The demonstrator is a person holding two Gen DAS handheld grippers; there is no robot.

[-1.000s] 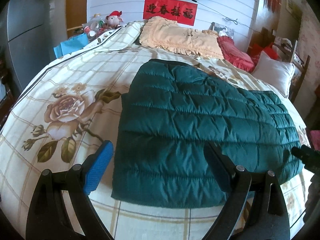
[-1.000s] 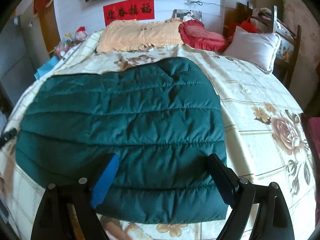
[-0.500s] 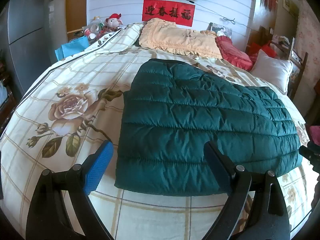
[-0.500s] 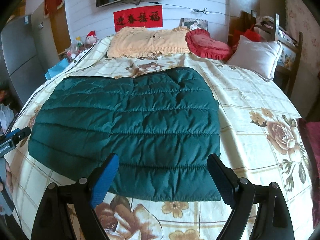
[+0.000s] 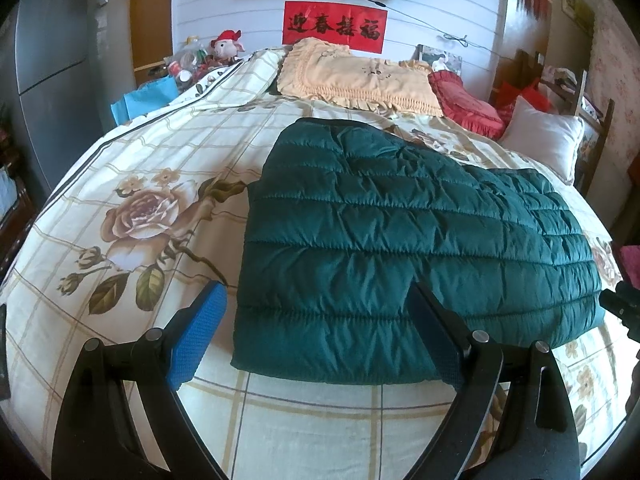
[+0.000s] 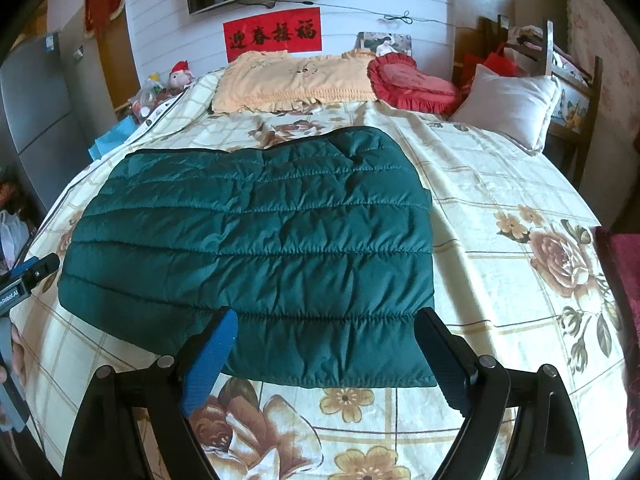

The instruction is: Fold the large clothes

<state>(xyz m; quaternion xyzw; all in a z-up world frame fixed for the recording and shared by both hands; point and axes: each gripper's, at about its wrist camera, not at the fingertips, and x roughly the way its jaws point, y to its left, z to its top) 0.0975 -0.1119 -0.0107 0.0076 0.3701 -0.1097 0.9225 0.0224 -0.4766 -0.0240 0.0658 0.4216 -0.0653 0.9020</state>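
Green puffer jacket (image 5: 400,248) lies flat on the bed (image 5: 120,168), long axis running left-right, its near hem just past both wide-open, empty grippers, the left gripper (image 5: 316,340) by its left corner and the right gripper (image 6: 328,356) by its right.

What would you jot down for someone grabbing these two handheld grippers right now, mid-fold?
Left gripper: open, holding nothing, hovering at the near left corner of the green quilted jacket.
Right gripper: open, holding nothing, over the jacket's near right edge.
The jacket lies flat on the floral bedspread as a wide rectangle; no sleeves show, so they seem already folded in.
Left to do, probably: grip the near edge or one side and fold it over into a smaller bundle, then smooth it.
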